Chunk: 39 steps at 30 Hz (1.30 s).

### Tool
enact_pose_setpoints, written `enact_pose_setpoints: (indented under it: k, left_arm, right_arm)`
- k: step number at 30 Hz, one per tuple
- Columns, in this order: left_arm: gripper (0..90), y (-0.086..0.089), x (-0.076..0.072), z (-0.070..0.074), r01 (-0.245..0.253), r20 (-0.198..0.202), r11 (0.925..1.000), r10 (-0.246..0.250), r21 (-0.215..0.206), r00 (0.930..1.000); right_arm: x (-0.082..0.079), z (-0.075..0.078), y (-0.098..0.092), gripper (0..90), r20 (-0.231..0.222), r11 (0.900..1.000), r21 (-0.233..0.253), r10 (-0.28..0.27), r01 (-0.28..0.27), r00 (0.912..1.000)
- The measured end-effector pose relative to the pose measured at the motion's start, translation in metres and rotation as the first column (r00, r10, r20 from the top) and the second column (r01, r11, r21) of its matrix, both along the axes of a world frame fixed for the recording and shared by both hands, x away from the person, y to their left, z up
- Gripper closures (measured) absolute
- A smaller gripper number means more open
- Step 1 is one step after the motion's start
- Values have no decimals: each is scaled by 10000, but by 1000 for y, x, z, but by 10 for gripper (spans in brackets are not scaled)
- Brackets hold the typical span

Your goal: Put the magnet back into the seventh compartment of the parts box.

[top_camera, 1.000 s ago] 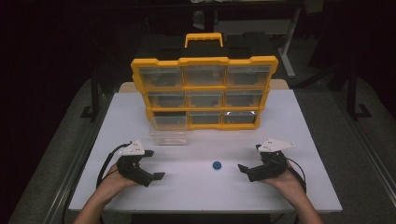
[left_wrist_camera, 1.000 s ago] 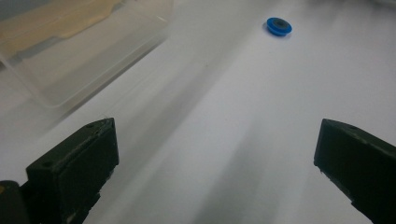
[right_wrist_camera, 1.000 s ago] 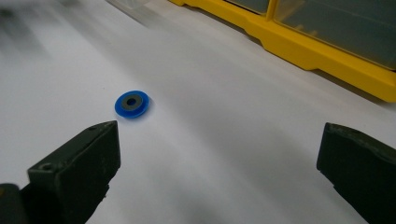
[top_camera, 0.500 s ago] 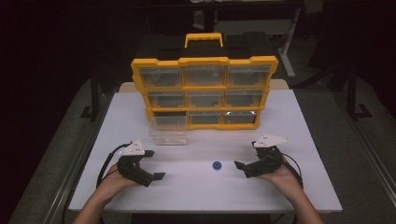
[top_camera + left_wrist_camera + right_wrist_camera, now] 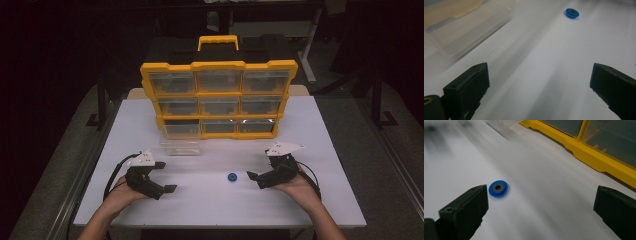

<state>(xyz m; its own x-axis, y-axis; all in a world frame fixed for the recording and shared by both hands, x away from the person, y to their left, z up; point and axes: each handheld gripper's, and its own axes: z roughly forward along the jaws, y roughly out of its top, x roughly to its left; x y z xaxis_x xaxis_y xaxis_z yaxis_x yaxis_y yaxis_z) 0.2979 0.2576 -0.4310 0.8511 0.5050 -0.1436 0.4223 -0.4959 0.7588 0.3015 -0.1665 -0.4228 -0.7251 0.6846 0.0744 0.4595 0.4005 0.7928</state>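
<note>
A person's right gripper [image 5: 254,179] hovers low over the white table [image 5: 320,200], jaws spread wide and empty, pointing at a small blue disc [image 5: 232,177] lying flat just beside its tips — between the two hands. The left gripper [image 5: 169,188], also gaping and empty, rests farther off. Behind, a yellow drawer organiser [image 5: 218,97] stands upright; a clear drawer [image 5: 180,146] sits before it, its contents hard to make out.

The disc [image 5: 498,188] is blue with a dark grey centre; the table [image 5: 310,200] is plain white. The organiser [image 5: 218,99] is yellow; both grippers' jaws are black.
</note>
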Motion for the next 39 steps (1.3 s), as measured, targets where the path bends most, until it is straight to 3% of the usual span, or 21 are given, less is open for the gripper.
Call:
enact_pose_setpoints:
  k: [5,24,39]
  left_arm:
    - [0,0,0,-1,-165,-139,9998,164,-86,9998]
    - [0,0,1,-1,-274,452,9996,272,23,9986]
    - [0,0,0,-2,-367,515,9993,365,20,9980]
  right_arm:
    - [3,1,5,0,-36,10000,-32,73,-73,10000]
    - [18,5,23,0,1,9992,-77,382,-382,9993]
    - [28,7,42,0,-29,9972,-153,734,-735,9973]
